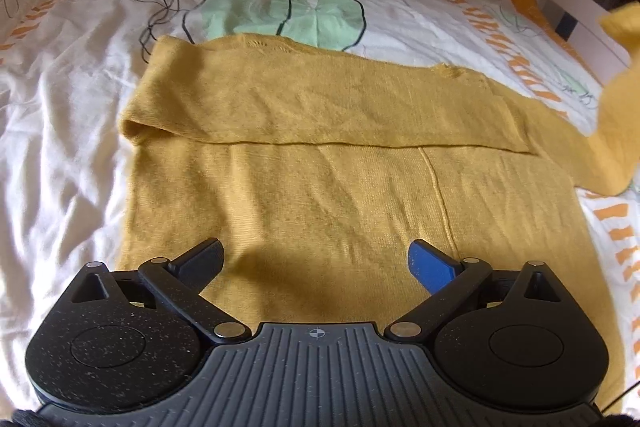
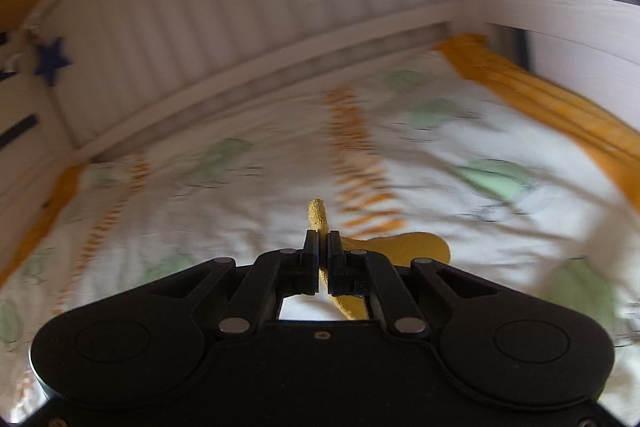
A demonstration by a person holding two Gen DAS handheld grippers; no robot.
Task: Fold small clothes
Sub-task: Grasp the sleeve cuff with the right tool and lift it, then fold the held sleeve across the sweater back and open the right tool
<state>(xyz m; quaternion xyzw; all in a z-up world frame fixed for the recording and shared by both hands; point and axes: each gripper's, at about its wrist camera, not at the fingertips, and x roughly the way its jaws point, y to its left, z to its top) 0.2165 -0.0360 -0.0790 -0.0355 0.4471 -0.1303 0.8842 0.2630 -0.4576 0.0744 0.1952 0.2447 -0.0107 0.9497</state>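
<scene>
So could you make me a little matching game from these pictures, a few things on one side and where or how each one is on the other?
Things:
1. yellow sweater
2. sleeve
3. left gripper
4. bedcover

States:
a. fingers wide apart, holding nothing
b. pinched in the right gripper
c. white with green leaves, under everything
d. lying flat, one side folded in

Pairs: 1-d, 2-b, 3-a, 4-c

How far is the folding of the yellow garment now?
Done: one long fold lies across the yellow garment on the bed cover. In hand: the right gripper is shut on its sleeve, raised. Left: lay the sleeve in, fold again. The left gripper is open.
</scene>
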